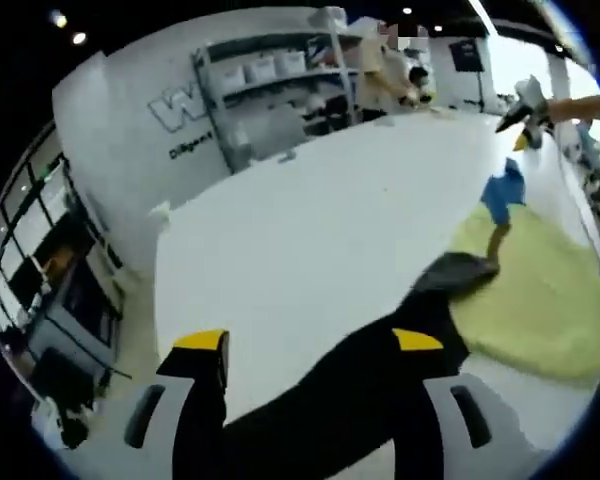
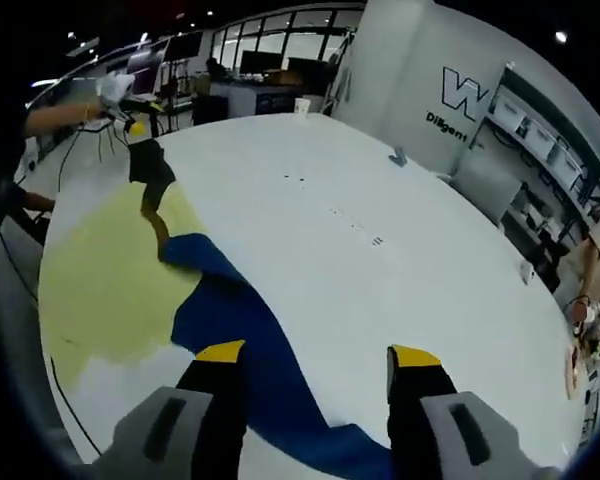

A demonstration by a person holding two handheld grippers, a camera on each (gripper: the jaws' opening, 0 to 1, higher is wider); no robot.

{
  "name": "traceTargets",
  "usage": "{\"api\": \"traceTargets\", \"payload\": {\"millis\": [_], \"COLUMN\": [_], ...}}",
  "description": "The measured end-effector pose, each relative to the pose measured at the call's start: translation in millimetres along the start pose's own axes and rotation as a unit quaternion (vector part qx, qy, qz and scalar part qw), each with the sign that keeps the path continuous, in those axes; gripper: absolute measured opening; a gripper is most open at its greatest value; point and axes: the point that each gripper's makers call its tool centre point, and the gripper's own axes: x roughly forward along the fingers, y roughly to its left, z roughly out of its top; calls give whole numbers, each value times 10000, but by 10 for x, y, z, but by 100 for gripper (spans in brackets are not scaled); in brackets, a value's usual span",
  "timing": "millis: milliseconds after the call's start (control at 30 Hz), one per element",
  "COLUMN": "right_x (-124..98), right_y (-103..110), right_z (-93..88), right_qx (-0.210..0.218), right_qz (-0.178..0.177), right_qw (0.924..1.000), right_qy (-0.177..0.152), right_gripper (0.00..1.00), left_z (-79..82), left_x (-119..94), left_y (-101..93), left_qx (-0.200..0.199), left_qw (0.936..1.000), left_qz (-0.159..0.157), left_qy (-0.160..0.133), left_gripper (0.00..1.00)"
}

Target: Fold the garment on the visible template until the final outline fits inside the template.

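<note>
Left gripper view: gripper [image 1: 308, 342] wide open over garment [image 1: 380, 380].

My left gripper [image 1: 310, 342] black jaws, yellow tips, grey bases, my right gripper [image 2: 318, 353] the same colours

table [image 2: 380, 200]: plain white, no pattern
template [image 2: 100, 290]: pale yellow-green, flat single colour
garment, right gripper view [image 2: 250, 350]: deep blue, plain
garment, left gripper view [image 1: 350, 400]: black in the near part, a grey fold farther off, a blue piece [image 1: 502, 192] at the far end
left gripper [image 1: 310, 345]: black jaws, yellow tips, grey housings below
right gripper [image 2: 318, 355]: black jaws, yellow tips, grey housings
wall [image 2: 420, 70]: white, with dark lettering
shelving [image 1: 270, 80]: grey frame, white boxes
</note>
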Motion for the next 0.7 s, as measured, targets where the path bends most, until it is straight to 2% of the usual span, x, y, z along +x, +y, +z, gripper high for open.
{"api": "traceTargets", "payload": {"millis": [133, 200, 267, 300, 400, 500, 600, 700], "right_x": [102, 163, 209, 243, 357, 485, 571, 675], "right_y": [184, 263, 324, 364, 404, 555, 653, 697], "right_z": [34, 33, 50, 68, 57, 74, 74, 90], "right_qx": [-75, -143, -172, -157, -92, -164, -267, -238], "right_qz": [176, 219, 277, 281, 314, 500, 621, 688], "right_qw": [9998, 9996, 9995, 9995, 9994, 9986, 9977, 9973], "right_qy": [-78, -46, -45, -49, -126, -85, -2, 10], "right_gripper": [55, 54, 55, 55, 55, 54, 53, 53], "left_z": [33, -44, -12, -59, -112, -52, -27, -23], "left_x": [122, 200, 255, 306, 427, 525, 650, 778], "left_y": [-175, -237, -335, -373, -517, -688, -748, -807], "left_qx": [223, 467, 608, 637, 579, 544, 358, 323], "left_qw": [9994, 9982, 9973, 9970, 9966, 9963, 9967, 9966], "left_qz": [-248, -366, -379, -374, -514, -624, -723, -748], "left_qy": [-43, 67, 150, 218, 277, 249, 110, 156], "left_gripper": [67, 67, 66, 65, 64, 64, 63, 62]}}
